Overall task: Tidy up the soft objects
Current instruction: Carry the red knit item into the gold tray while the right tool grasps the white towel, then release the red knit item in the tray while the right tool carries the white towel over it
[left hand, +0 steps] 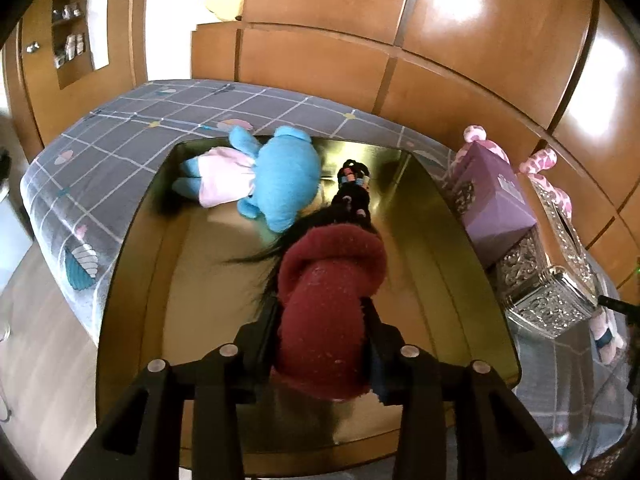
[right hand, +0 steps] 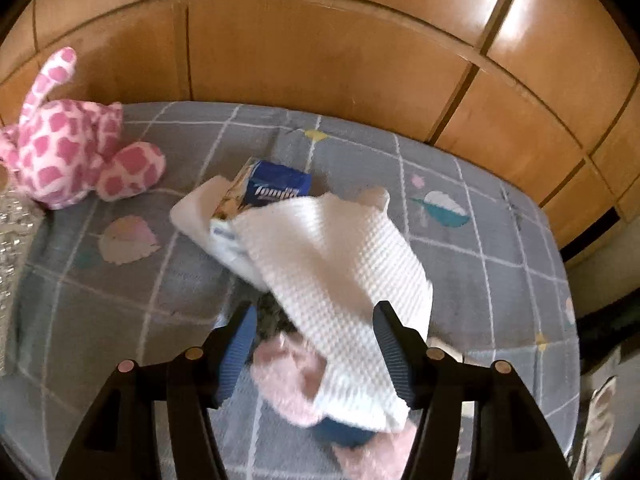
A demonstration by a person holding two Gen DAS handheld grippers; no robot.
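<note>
Left gripper [left hand: 326, 312] grips a dark-red plush doll [left hand: 330, 296] over the shiny gold tray [left hand: 168, 280].
Its fingers pinch the doll mid-tray; a blue plush toy [left hand: 276, 176] lies at the tray's far edge. Right gripper [right hand: 314, 344] fingers spread wide above a white knitted cloth [right hand: 336, 260] on the grey checked bed [right hand: 120, 300].

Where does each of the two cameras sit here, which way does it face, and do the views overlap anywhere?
Left wrist: on the left gripper, looking down over a gold tray with a blue plush; its black fingers clamp a dark red doll.
Right wrist: on the right gripper, looking down at the bedsheet and a white cloth; its fingers stand apart.
Shared: the grey checked bedsheet, wooden wall panels and pink spotted plush.
</note>
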